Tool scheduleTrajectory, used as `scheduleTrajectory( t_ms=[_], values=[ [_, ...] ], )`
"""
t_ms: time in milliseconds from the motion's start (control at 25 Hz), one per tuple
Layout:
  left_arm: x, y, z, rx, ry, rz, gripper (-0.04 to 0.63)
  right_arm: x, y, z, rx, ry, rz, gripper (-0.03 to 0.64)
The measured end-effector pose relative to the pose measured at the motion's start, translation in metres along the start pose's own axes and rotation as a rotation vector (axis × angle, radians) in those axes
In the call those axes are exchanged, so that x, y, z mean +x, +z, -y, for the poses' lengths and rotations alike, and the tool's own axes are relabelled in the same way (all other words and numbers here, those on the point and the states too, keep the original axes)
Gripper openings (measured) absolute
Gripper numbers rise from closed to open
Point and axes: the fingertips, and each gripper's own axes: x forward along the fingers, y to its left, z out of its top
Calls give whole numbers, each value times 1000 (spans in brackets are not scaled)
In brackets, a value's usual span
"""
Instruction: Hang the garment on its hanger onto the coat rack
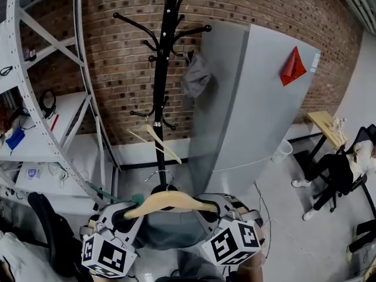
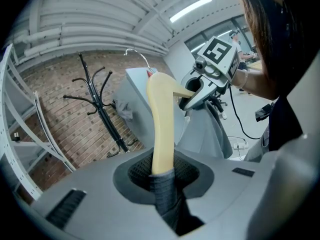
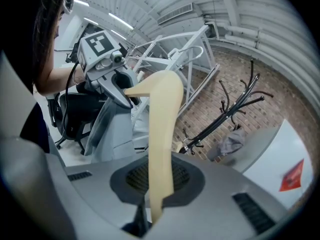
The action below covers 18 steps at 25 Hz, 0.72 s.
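A pale wooden hanger (image 1: 170,201) with a wire hook carries a grey garment (image 1: 170,231), low in the head view in front of the black coat rack (image 1: 161,87). My left gripper (image 1: 130,209) is shut on the hanger's left arm, and my right gripper (image 1: 211,208) is shut on its right arm. In the left gripper view the hanger arm (image 2: 162,129) and grey fabric (image 2: 165,194) are pinched in the jaws. In the right gripper view the other arm (image 3: 160,149) runs up out of the jaws. The rack's upper hooks stand well above the hanger.
A second wooden hanger (image 1: 155,140) hangs on a lower hook of the rack, and a grey cloth (image 1: 197,78) on an upper one. A grey leaning panel (image 1: 252,104) stands right of the rack and white shelving (image 1: 35,98) to the left. A black chair (image 1: 335,175) stands far right.
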Motion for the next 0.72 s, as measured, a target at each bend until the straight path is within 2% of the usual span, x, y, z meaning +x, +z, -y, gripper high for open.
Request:
scheduleTrajectory(
  t_ms=[400, 720],
  values=[
    [54, -3, -62, 11, 31, -3, 66, 58, -1, 61, -18, -8, 31, 35],
    [99, 10, -122, 21, 96, 3, 66, 101, 6, 128, -51, -3, 80, 35]
  ],
)
